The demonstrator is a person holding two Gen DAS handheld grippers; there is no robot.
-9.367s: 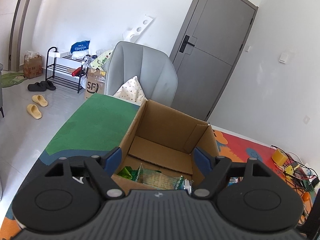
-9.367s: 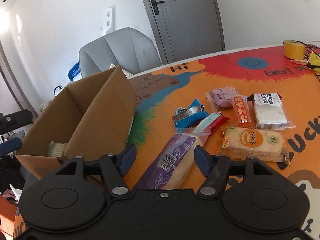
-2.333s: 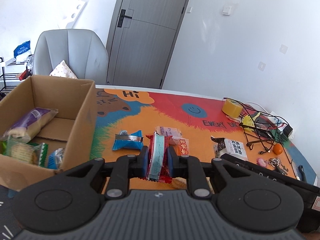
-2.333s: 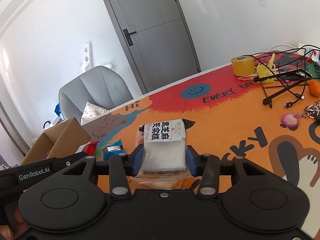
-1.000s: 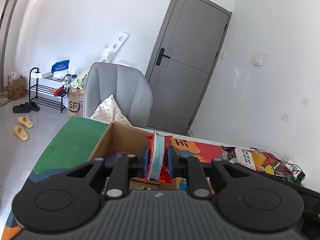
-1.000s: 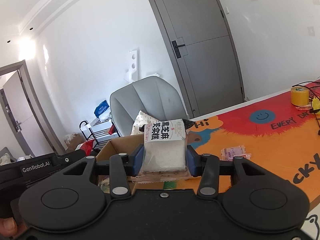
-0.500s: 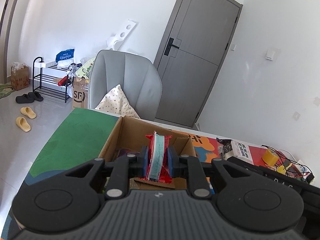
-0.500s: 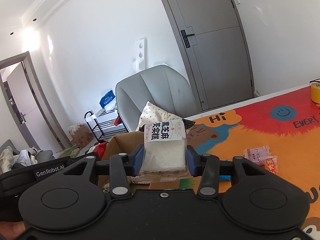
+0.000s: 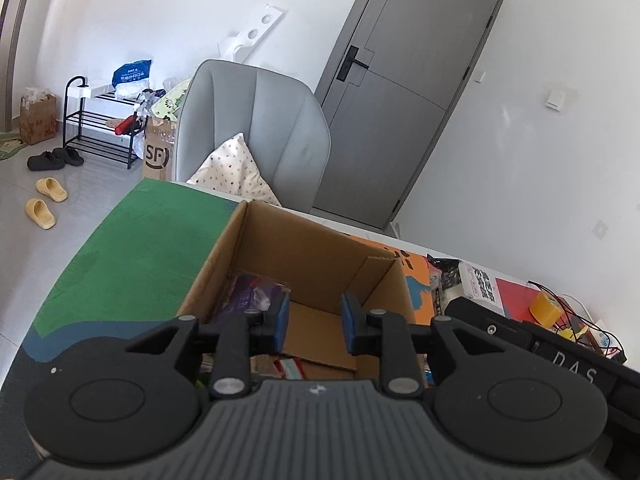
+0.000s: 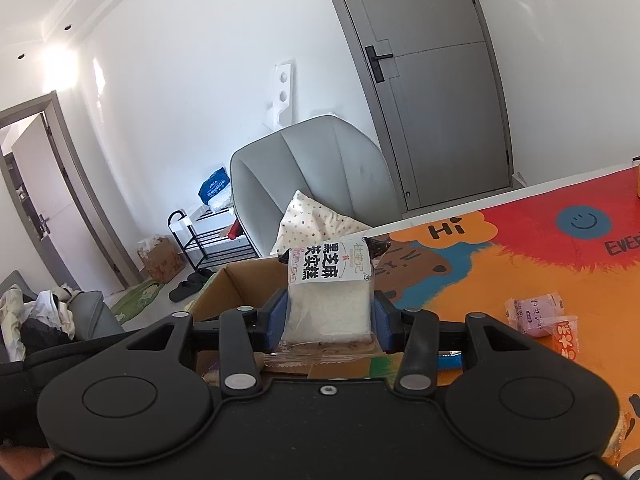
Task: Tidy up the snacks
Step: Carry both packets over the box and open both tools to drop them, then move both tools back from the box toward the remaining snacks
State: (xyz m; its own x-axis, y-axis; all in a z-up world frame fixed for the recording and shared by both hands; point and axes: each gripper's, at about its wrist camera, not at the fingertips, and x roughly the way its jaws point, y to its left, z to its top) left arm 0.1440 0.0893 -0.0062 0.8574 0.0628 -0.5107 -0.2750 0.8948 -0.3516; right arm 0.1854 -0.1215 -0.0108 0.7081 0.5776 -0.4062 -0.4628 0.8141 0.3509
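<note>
An open cardboard box (image 9: 304, 248) sits on the table, and my left gripper (image 9: 313, 322) hovers over it. Its jaws are opening and nothing is between them. The red and teal snack packet (image 9: 290, 367) lies in the box just below the gripper, beside a purple packet (image 9: 244, 294). My right gripper (image 10: 329, 322) is shut on a white cake packet (image 10: 329, 292) with black lettering, held just to the right of the box (image 10: 236, 284). That same packet (image 9: 478, 282) shows at the right of the left wrist view.
A grey chair (image 9: 256, 128) with a dotted cushion (image 9: 236, 172) stands behind the table. Two small pink and orange snack packets (image 10: 544, 318) lie on the colourful mat (image 10: 520, 248). A yellow tape roll (image 9: 542, 307) and cables sit at the far right. A shoe rack (image 9: 100, 128) stands by the wall.
My left gripper moved over the box, opened and let the red and teal packet drop inside. The right gripper carried the white cake packet closer to the box.
</note>
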